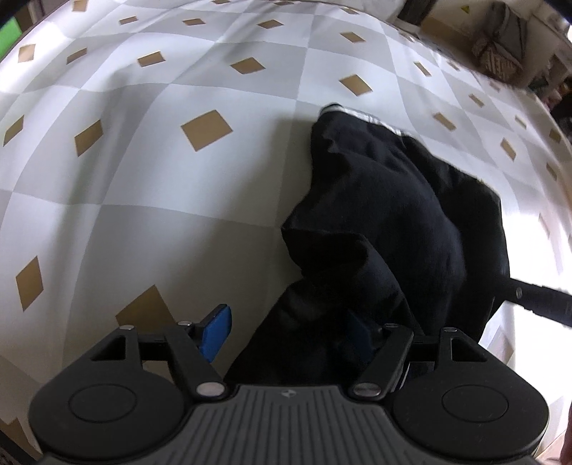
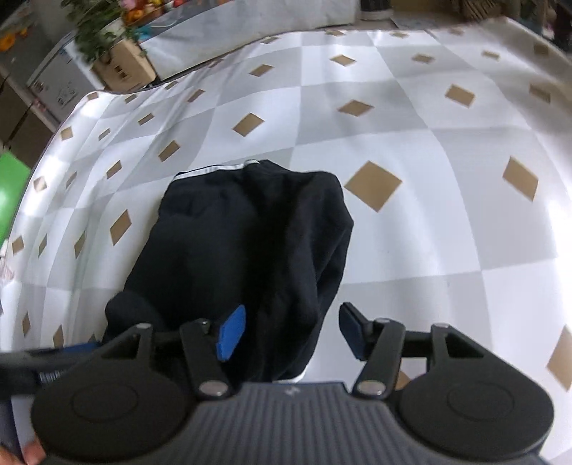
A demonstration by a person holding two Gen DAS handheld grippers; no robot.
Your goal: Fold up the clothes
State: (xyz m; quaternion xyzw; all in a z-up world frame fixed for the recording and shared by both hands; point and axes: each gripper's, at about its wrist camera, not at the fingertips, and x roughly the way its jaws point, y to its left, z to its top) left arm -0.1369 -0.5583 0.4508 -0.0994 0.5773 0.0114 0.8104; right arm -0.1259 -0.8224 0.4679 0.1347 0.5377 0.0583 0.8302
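The black garment (image 2: 243, 243) lies bunched on the checked tablecloth (image 2: 411, 143), its white-edged band at the far end from both your grippers. Your right gripper (image 2: 289, 331) stands with jaws apart, a fold of the near end between the blue pads (image 2: 231, 332), neither pad pressing it. Your left gripper (image 1: 289, 332) is spread too; cloth drapes over its right finger, while the left pad (image 1: 216, 331) hangs over bare tablecloth. Only the right view shows the cardboard box (image 2: 125, 68) and plant (image 2: 100, 28) beyond the table; only the left shows the dark bag (image 1: 500, 43).
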